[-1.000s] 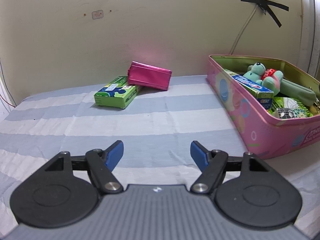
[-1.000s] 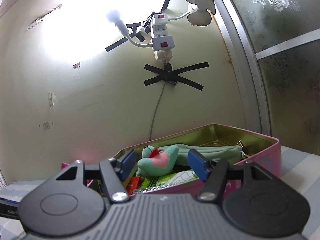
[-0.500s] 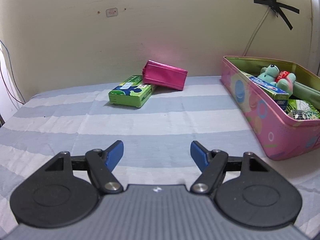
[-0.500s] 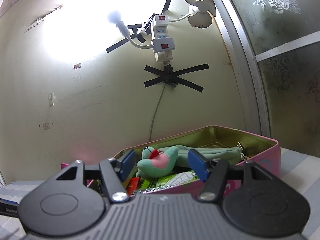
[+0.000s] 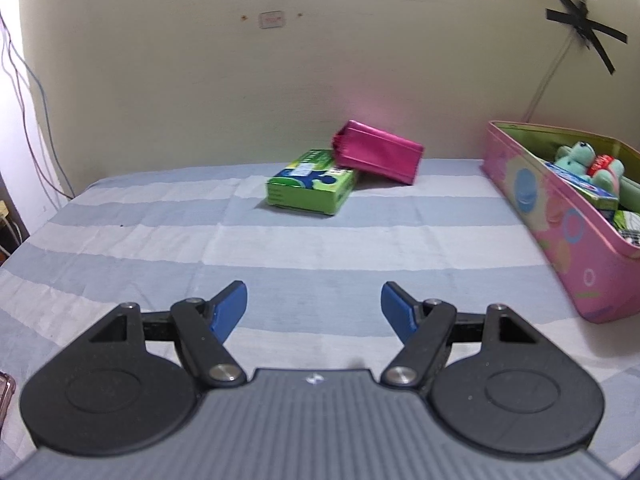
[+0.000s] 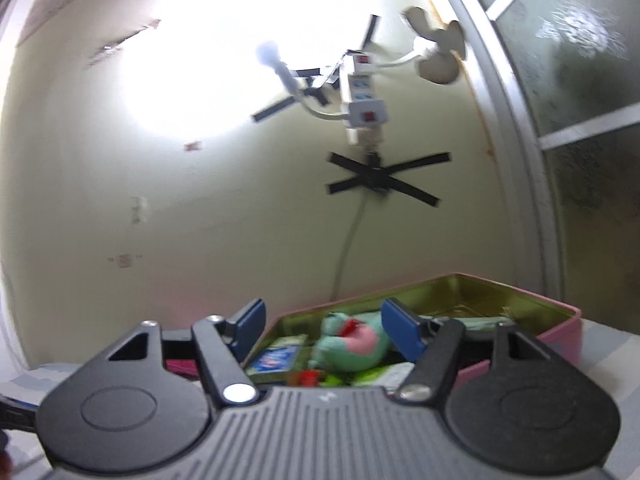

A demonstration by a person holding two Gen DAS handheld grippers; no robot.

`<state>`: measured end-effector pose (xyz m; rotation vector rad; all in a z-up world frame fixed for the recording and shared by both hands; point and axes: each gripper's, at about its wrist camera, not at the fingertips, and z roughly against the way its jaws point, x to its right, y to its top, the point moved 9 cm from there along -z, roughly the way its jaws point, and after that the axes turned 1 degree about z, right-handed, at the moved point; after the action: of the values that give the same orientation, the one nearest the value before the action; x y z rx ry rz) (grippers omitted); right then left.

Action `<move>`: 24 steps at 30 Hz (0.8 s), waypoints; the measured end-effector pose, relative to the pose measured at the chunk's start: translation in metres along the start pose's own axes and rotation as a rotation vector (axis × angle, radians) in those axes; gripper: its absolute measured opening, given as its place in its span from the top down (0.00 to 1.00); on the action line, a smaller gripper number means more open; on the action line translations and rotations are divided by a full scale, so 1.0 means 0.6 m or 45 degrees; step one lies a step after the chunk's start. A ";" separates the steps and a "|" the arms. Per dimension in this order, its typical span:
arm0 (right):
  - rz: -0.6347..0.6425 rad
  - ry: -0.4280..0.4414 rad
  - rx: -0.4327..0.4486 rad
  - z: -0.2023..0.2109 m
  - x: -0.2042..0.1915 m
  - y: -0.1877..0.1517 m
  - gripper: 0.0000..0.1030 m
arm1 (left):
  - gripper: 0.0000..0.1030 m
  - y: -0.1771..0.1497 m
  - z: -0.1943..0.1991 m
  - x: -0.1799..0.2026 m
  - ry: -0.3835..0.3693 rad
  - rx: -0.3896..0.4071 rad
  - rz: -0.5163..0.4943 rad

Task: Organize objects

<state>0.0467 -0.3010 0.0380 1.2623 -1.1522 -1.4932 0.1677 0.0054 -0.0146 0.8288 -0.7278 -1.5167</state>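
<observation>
Pink tin (image 5: 560, 236) sits packed with the teal plush (image 6: 350, 344) as the right gripper (image 6: 322, 326) spreads wider above it, left gripper (image 5: 314, 308) spread and empty, facing the green box (image 5: 310, 188).

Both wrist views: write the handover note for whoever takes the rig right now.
Left gripper: open, empty, facing the striped cloth.
Right gripper: jaws opening, nothing between them, aimed at the pink tin.
Things: plush toy, toothpaste box and other packets lie in the tin. Green box and magenta pouch sit out on the cloth by the wall, the pouch leaning on the box.
Done: most items boxed.
Left: put the green box and pouch in the tin.
</observation>
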 end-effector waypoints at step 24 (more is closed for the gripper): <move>0.264 0.481 -0.420 -0.134 -0.313 -0.103 0.32 | 0.26 0.003 -0.051 -0.159 0.092 0.023 0.143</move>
<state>0.1491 -0.1158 0.0120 1.0988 -0.7289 -1.1700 0.1984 0.1003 -0.0211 0.8389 -0.7237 -1.3749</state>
